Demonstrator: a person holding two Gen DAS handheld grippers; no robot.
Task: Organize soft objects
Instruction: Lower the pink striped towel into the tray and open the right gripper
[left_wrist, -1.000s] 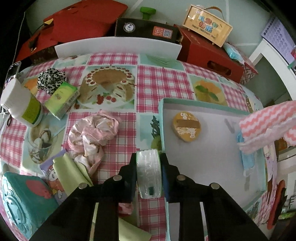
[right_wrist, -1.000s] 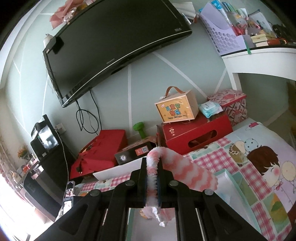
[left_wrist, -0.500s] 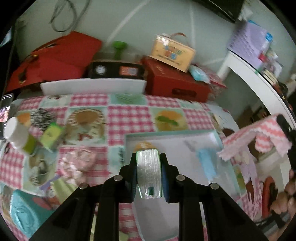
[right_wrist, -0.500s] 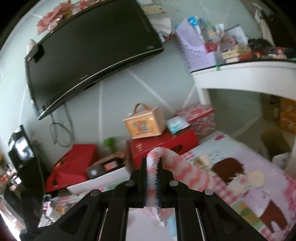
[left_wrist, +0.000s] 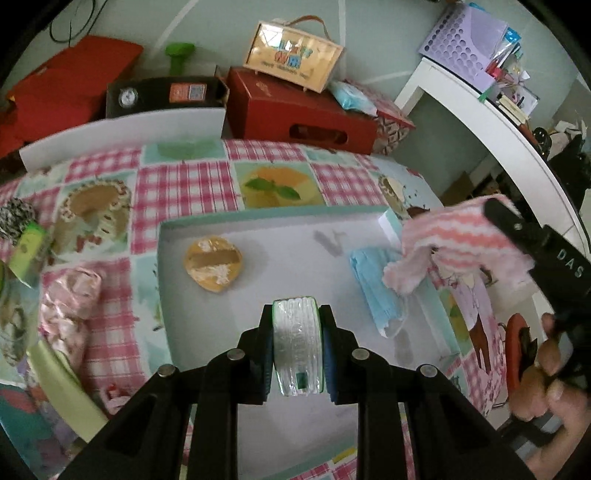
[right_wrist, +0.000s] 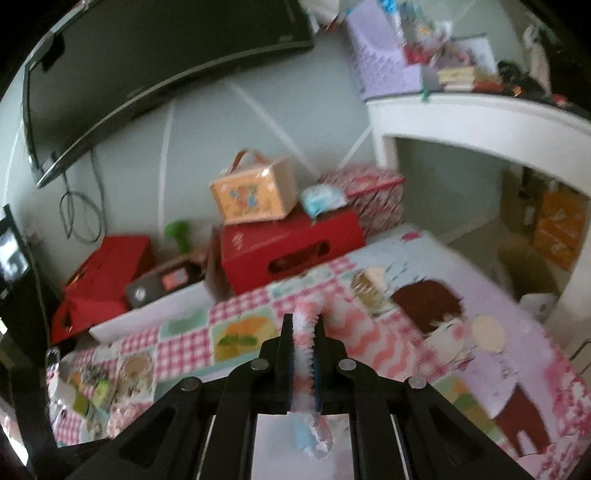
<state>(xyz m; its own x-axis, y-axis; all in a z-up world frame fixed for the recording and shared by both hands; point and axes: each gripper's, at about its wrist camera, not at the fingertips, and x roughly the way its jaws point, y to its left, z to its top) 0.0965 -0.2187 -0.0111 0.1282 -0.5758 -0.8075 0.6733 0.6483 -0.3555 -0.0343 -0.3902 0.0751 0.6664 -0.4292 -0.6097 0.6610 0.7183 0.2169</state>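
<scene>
Left gripper (left_wrist: 297, 332): black, seen from just behind; its jaws are clamped on a small clear plastic pack of white tissues (left_wrist: 296, 345), held upright between the pads.
Under the left jaws: a shallow tray (left_wrist: 164, 295) with a teal rim and a pale floor; the tissue pack hangs above the tray's near middle.
Ahead and left of the left jaws: a round orange pad (left_wrist: 212, 264) with a tan band across it lies flat in the tray.
Ahead and right of the left jaws: a folded blue face mask (left_wrist: 376, 291) lies in the tray near its right wall.
Right gripper (right_wrist: 303, 332): its jaws are pressed almost together on a fold of a pink and white zigzag cloth (right_wrist: 354, 339); the cloth drapes away to the right of the jaws.
Cloth from the left camera: it hangs from the right gripper over the tray's right edge, its loose corner just above the mask; whether they touch, I cannot tell.
Hand (left_wrist: 546, 373): a person's fingers wrap the right gripper's handle at the far right.
Surface (left_wrist: 184, 184): covered by a pink checked tablecloth with food pictures.
Left of the left jaws, outside the tray: a crumpled pink and white fabric bundle (left_wrist: 70, 302) lies on the tablecloth, with a green packet (left_wrist: 27, 251) farther off.
Beyond the surface: a red box (left_wrist: 295, 110) with a tan handled box (left_wrist: 293, 55) on top, against a pale green wall.
Right camera picture: blurred; fine detail is lost.
</scene>
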